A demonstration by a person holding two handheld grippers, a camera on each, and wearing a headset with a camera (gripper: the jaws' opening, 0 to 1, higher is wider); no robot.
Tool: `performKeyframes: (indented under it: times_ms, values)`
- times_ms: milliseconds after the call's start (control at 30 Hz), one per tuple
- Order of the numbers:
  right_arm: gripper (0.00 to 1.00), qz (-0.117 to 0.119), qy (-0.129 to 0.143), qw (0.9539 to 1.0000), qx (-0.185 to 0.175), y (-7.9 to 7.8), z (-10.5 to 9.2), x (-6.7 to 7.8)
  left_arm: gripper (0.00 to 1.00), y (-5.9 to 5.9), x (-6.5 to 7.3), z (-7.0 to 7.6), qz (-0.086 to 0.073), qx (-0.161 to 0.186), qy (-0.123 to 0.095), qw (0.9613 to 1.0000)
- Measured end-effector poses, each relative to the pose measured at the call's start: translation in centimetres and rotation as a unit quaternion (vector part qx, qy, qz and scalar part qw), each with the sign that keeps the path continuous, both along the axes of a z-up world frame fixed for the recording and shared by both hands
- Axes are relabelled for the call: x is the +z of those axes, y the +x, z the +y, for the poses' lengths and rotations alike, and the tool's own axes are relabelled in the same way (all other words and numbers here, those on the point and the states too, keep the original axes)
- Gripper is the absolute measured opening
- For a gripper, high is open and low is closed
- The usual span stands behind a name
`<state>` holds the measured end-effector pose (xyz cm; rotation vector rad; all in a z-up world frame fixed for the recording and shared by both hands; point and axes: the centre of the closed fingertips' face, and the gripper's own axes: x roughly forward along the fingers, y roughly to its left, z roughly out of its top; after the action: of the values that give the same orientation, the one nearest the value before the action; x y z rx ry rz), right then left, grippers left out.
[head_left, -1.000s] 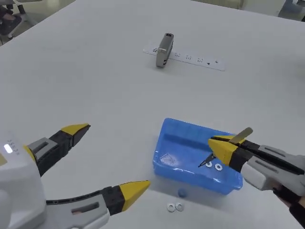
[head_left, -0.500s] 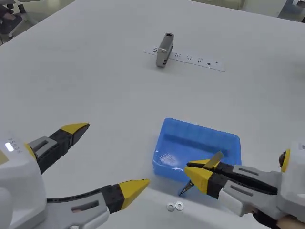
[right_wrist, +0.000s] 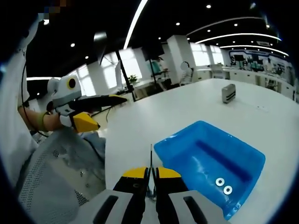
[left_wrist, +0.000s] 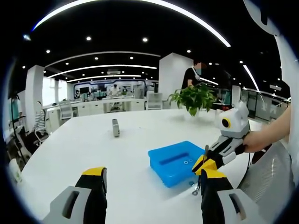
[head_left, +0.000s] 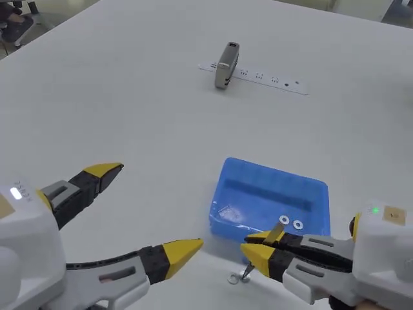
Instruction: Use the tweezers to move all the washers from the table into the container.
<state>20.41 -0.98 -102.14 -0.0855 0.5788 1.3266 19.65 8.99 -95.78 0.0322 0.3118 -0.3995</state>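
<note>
The blue container sits on the white table, with two washers lying in its near right corner. My right gripper is just in front of the container, shut on the tweezers. Their tip points down at the washers on the table. My left gripper hovers open at the lower left, with nothing between its jaws. The right gripper view looks along the tweezers beside the container with the same two washers inside.
At the far side of the table lies a white power strip with a grey adapter plugged in. The left gripper view has a potted plant and a person's hand on the right gripper.
My right gripper has drawn back from over the container to its front edge and lowered the tweezers' tip to the washers on the table. The left gripper has stayed put.
</note>
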Motion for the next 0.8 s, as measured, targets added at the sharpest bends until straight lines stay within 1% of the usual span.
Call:
performKeyframes:
  times_ms: [67, 100, 133, 167, 367, 567, 733, 800]
  values:
    - [0.03, -0.003, -0.003, 1.0000, 0.004, -0.1, 0.0, -0.1, 0.84, 0.0, 0.0, 0.0, 0.000, 0.000, 0.000, 1.0000]
    - [0.03, -0.009, -0.009, 0.9998, 0.014, -0.4, 0.0, -0.3, 0.84, 0.0, 0.0, 0.0, 0.000, -0.001, 0.000, 1.0000]
    - [0.03, -0.013, -0.003, 0.9998, 0.014, -0.4, 0.1, -0.1, 0.84, 0.0, -0.1, 0.0, 0.001, -0.001, 0.001, 1.0000]
    - [0.03, -0.010, -0.006, 0.9998, 0.018, -0.6, 0.0, -0.2, 0.84, 0.0, -0.1, 0.0, 0.001, -0.001, 0.002, 1.0000]
    - [0.03, -0.019, -0.007, 0.9994, 0.029, -1.3, 0.0, -0.1, 0.84, 0.0, 0.0, 0.0, 0.001, 0.000, 0.002, 1.0000]
    - [0.03, -0.012, -0.004, 0.9996, 0.026, -1.4, -0.1, -0.1, 0.84, 0.0, 0.1, -0.2, 0.001, 0.000, 0.003, 1.0000]
    - [0.03, -0.020, -0.007, 0.9990, 0.038, -2.2, 0.0, -0.1, 0.84, 0.0, 0.0, -0.1, 0.003, 0.003, 0.004, 1.0000]
    - [0.03, -0.027, -0.009, 0.9986, 0.045, -2.5, 0.1, -0.1, 0.84, 0.0, 0.1, 0.0, 0.001, 0.005, 0.003, 1.0000]
